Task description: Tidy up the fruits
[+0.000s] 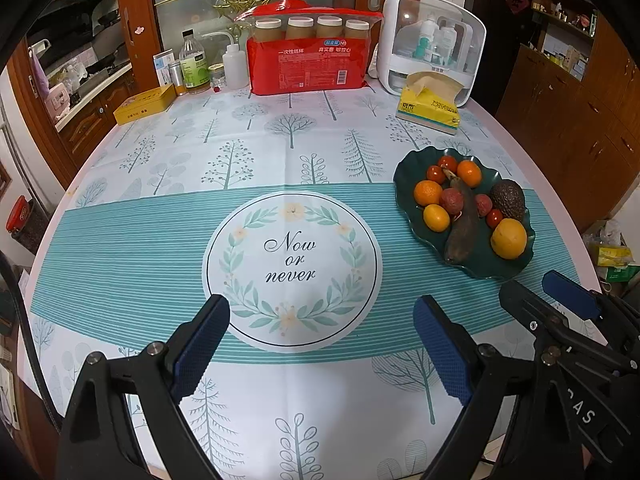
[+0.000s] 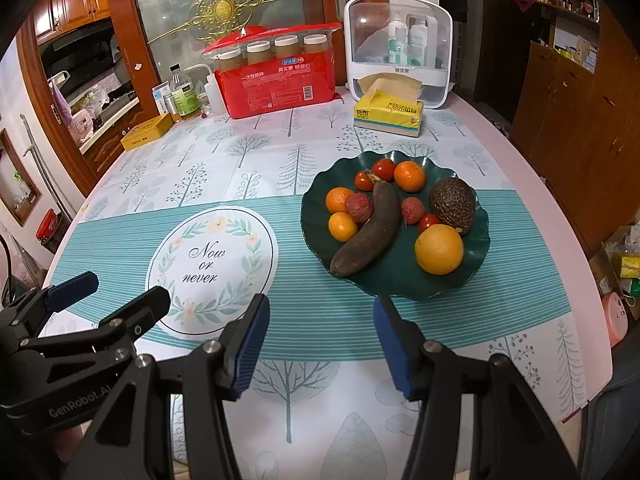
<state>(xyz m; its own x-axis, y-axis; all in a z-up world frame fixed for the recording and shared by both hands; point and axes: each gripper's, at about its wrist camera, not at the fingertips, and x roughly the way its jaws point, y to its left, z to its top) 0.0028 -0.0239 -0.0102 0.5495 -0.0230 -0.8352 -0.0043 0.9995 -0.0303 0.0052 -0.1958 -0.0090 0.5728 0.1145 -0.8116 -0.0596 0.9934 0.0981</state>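
Observation:
A dark green wavy plate (image 1: 406, 184) (image 2: 316, 216) on the patterned tablecloth holds a brown overripe banana (image 1: 464, 228) (image 2: 370, 236), a large orange (image 1: 509, 239) (image 2: 439, 249), an avocado (image 1: 508, 199) (image 2: 452, 204), small mandarins, lychees and cherry tomatoes. My left gripper (image 1: 322, 344) is open and empty above the table's near middle, left of the plate. My right gripper (image 2: 320, 344) is open and empty just in front of the plate; it also shows in the left wrist view (image 1: 548, 292). The left gripper shows in the right wrist view (image 2: 116, 288).
At the back stand a red pack of paper cups (image 1: 308, 56) (image 2: 280, 76), a yellow tissue box (image 1: 430, 106) (image 2: 390, 114), a white storage case (image 1: 432, 44) (image 2: 400, 48), bottles (image 1: 194, 64) and a yellow tin (image 1: 146, 104). Wooden cabinets stand to the right.

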